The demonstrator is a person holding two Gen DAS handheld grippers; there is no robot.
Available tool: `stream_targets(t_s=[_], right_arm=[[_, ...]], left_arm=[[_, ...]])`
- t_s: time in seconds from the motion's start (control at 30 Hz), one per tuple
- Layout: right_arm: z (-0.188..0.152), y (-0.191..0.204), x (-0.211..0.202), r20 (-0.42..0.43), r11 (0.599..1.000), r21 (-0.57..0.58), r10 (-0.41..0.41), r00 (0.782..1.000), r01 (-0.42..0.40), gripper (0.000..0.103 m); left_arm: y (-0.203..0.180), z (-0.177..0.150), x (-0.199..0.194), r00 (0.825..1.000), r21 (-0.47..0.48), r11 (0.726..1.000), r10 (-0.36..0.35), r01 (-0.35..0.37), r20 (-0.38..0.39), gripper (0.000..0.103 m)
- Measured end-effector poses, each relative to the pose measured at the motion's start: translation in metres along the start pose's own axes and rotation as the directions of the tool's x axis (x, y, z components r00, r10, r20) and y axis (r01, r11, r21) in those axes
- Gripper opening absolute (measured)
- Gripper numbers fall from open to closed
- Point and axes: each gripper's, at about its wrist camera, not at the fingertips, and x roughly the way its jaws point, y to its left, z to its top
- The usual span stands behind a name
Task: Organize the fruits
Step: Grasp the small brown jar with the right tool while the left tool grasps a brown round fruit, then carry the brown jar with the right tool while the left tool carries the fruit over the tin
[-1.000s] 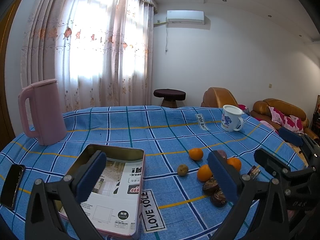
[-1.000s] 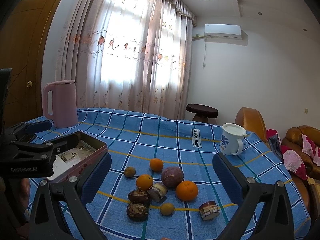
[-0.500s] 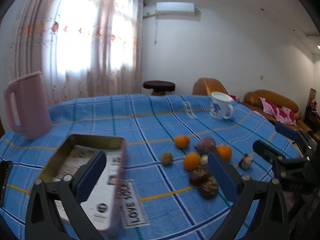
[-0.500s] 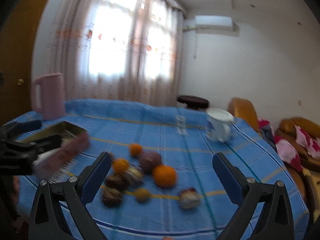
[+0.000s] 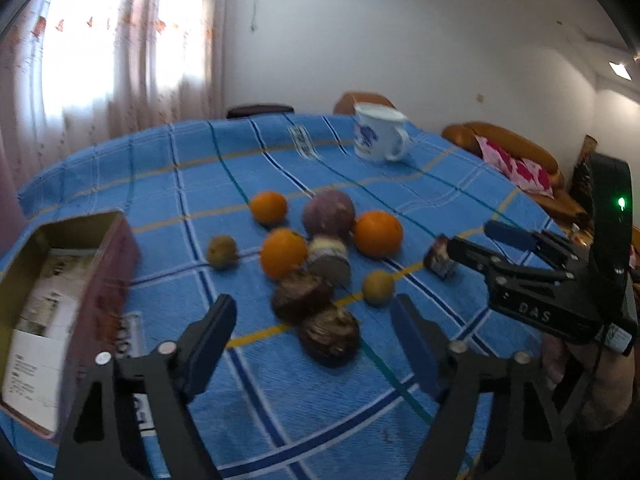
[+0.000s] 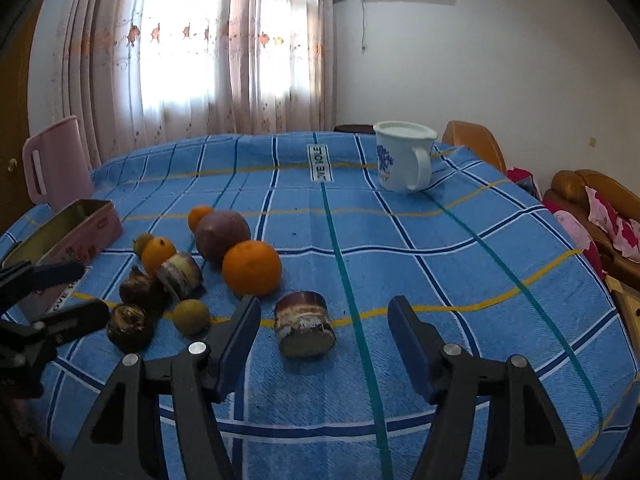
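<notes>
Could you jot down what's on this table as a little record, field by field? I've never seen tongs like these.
surface: blue checked tablecloth
fruit pile: three oranges, largest one; purple round fruit; dark brown pieces
container: open pink tin, no fruit inside
other items: white mug, pink jug
left tongs: closing, near a dark brown fruit, not gripping
right tongs: closing, cut brown piece between them, untouched
</notes>
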Motion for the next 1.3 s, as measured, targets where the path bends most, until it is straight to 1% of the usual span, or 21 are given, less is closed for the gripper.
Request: stream_targets(t_s=[0.07,0.1,0.17,0.23,0.33,0.4,0.47,0.5,0.53,0.57,0.6,0.63,0.7,0.77,0.93,1.03,1.13,1.2,1.3], right_arm=[[0.001,-0.001,0.007,-0.030,1.000,-0.004,0.005,1.000,-0.005,0.061],[0.001,0.000,0.010,-0.043,1.000,-0.004,0.012,0.999,-0.012,0.057],[0.002,0.001,0.017,-0.066,0.999,-0.002,0.035,0.997,-0.035,0.056],[0.002,0.005,0.021,-0.091,0.998,-0.018,0.053,0.994,-0.055,0.056],[0.002,0.009,0.030,-0.145,0.995,-0.042,0.078,0.986,-0.085,0.056],[0.001,0.010,0.030,-0.150,0.994,-0.043,0.092,0.984,-0.099,0.053],[0.001,0.012,0.030,-0.153,0.993,-0.053,0.094,0.984,-0.103,0.046],[0.001,0.013,0.030,-0.154,0.993,-0.059,0.094,0.984,-0.104,0.041],[0.001,0.014,0.030,-0.151,0.992,-0.064,0.096,0.984,-0.107,0.039],[0.000,0.014,0.030,-0.147,0.992,-0.064,0.099,0.984,-0.109,0.038],[0.000,0.014,0.029,-0.145,0.992,-0.062,0.100,0.984,-0.110,0.036],[0.000,0.014,0.029,-0.141,0.992,-0.061,0.102,0.985,-0.111,0.036],[-0.001,0.014,0.027,-0.133,0.991,-0.066,0.103,0.986,-0.112,0.036],[0.000,0.015,0.024,-0.116,0.991,-0.074,0.102,0.988,-0.111,0.036],[-0.002,0.014,0.013,-0.042,0.991,-0.079,0.107,0.993,-0.110,0.036],[-0.003,0.017,0.008,-0.009,0.990,-0.082,0.111,0.994,-0.111,0.036],[-0.003,0.025,0.002,0.026,0.988,-0.096,0.123,0.992,-0.120,0.036],[-0.001,0.030,-0.001,0.044,0.987,-0.105,0.129,0.991,-0.124,0.036],[0.002,0.039,-0.007,0.073,0.983,-0.122,0.148,0.986,-0.139,0.036]], left_arm=[[-0.002,-0.002,0.005,1.000,0.002,1.000,-0.011,0.011,-0.022,0.077],[-0.001,-0.002,0.007,0.999,0.004,1.000,-0.013,0.013,-0.039,0.072],[0.000,-0.001,0.013,0.997,-0.005,0.999,-0.035,0.035,-0.071,0.069],[0.002,-0.001,0.018,0.995,-0.012,0.999,-0.045,0.044,-0.089,0.063],[-0.002,-0.002,0.023,0.993,0.004,0.999,-0.047,0.048,-0.112,0.063],[-0.004,-0.003,0.023,0.993,0.015,0.998,-0.051,0.053,-0.111,0.061],[-0.006,-0.003,0.026,0.991,0.025,0.998,-0.051,0.054,-0.125,0.059],[-0.005,-0.002,0.027,0.990,0.024,0.998,-0.053,0.057,-0.127,0.059],[-0.004,-0.002,0.029,0.989,0.020,0.998,-0.061,0.064,-0.133,0.055],[-0.002,-0.002,0.032,0.986,0.011,0.997,-0.077,0.080,-0.147,0.052],[-0.002,-0.001,0.034,0.985,0.006,0.996,-0.082,0.084,-0.154,0.044],[0.000,-0.001,0.036,0.983,-0.004,0.996,-0.094,0.094,-0.159,0.041],[0.002,-0.001,0.037,0.981,-0.017,0.994,-0.113,0.112,-0.159,0.041],[0.002,-0.001,0.035,0.981,-0.015,0.993,-0.121,0.120,-0.149,0.041],[-0.001,-0.002,0.026,0.988,0.011,0.993,-0.116,0.118,-0.106,0.040],[0.000,-0.002,0.017,0.994,0.025,0.995,-0.094,0.095,-0.059,0.040],[0.004,0.000,0.007,0.999,0.037,0.998,-0.050,0.050,-0.008,0.040],[0.008,0.002,0.000,0.999,0.040,0.999,-0.013,0.012,0.030,0.040],[0.014,0.006,-0.009,0.997,0.037,0.999,0.016,-0.018,0.070,0.040]])
